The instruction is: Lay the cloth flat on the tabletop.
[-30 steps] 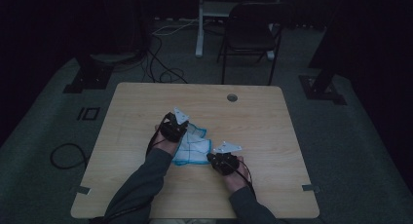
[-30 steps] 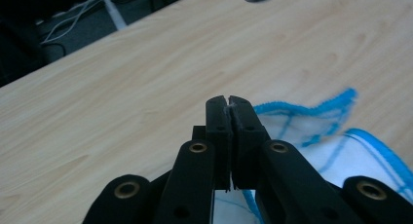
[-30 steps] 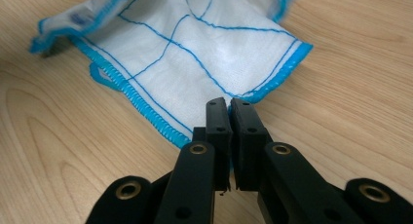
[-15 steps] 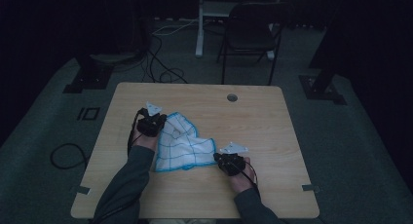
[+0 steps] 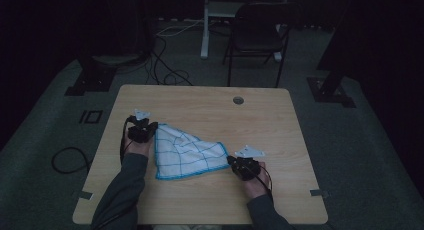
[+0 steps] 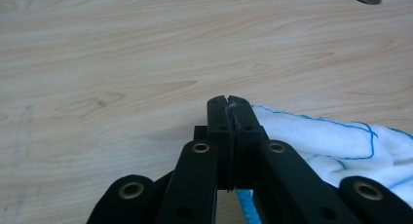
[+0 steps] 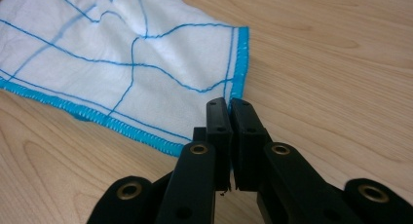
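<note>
A white cloth [image 5: 187, 152] with a blue grid and blue hem lies spread on the wooden table [image 5: 210, 105], stretched between my two grippers. My left gripper [image 5: 151, 128] is at the cloth's upper left corner. In the left gripper view its jaws [image 6: 228, 103] are pressed together with a wisp of the cloth [image 6: 316, 141] pinched between them. My right gripper [image 5: 231, 161] is at the cloth's right corner. In the right gripper view its jaws [image 7: 228, 107] are closed where the hemmed corner of the cloth [image 7: 122, 53] runs in between them.
A round cable hole [image 5: 238, 100] sits near the table's far edge. Beyond the table stand a dark chair [image 5: 257, 37] and a white post, with cables on the floor. The room around is dim.
My left gripper has moved left and away across the table, pulling the bunched cloth out into a wide flat shape. The right gripper has shifted slightly right, still at its corner.
</note>
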`<state>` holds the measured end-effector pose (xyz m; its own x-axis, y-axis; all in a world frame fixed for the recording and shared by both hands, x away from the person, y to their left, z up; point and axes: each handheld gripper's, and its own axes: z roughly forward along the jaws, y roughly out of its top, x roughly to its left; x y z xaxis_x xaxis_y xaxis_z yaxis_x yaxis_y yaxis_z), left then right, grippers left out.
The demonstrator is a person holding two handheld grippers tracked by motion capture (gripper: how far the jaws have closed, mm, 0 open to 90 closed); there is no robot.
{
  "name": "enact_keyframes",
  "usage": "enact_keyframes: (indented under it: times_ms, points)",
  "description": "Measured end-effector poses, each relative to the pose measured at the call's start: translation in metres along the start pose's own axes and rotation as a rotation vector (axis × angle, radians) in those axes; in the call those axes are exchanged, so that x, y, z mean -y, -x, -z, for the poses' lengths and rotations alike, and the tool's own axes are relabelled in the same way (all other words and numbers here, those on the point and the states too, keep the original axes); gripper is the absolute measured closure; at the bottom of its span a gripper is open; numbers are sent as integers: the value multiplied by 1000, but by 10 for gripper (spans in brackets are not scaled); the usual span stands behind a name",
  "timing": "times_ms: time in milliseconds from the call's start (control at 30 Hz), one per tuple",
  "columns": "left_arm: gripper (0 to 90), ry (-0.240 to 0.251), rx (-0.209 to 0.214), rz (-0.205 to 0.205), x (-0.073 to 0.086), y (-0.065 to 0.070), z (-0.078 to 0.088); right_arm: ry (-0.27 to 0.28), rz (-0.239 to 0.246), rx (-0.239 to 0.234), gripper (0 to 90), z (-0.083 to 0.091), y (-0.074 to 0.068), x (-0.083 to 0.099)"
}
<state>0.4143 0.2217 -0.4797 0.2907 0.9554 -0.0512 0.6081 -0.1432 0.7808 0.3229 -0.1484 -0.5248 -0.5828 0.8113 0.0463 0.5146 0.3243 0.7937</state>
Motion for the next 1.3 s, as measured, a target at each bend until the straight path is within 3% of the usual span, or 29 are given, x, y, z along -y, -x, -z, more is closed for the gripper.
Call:
enact_keyframes:
  times_ms: [200, 400, 667, 767, 900, 1100, 1300]
  points:
    - [900, -16, -24, 54, 9, -17, 2, 4, 25, 31, 881, 13, 0, 3]
    - [898, -65, -35, 69, 27, -21, 0, 8, 5, 12, 881, 19, -3, 7]
    - [763, -43, -28, 68, 30, -21, 10, -41, 15, -5, 873, 18, -6, 16]
    - [738, -22, -4, 29, 25, -12, 17, -36, 19, -13, 835, 20, -7, 19]
    - [710, -27, 38, -24, 17, 5, 13, -6, 16, -7, 757, 21, -7, 14]
    - [651, -65, 98, -98, 6, 36, -9, 18, 33, -3, 701, 17, -7, -1]
    - [616, -122, 128, -188, 0, 67, -37, 10, 22, -5, 684, -3, -3, -14]
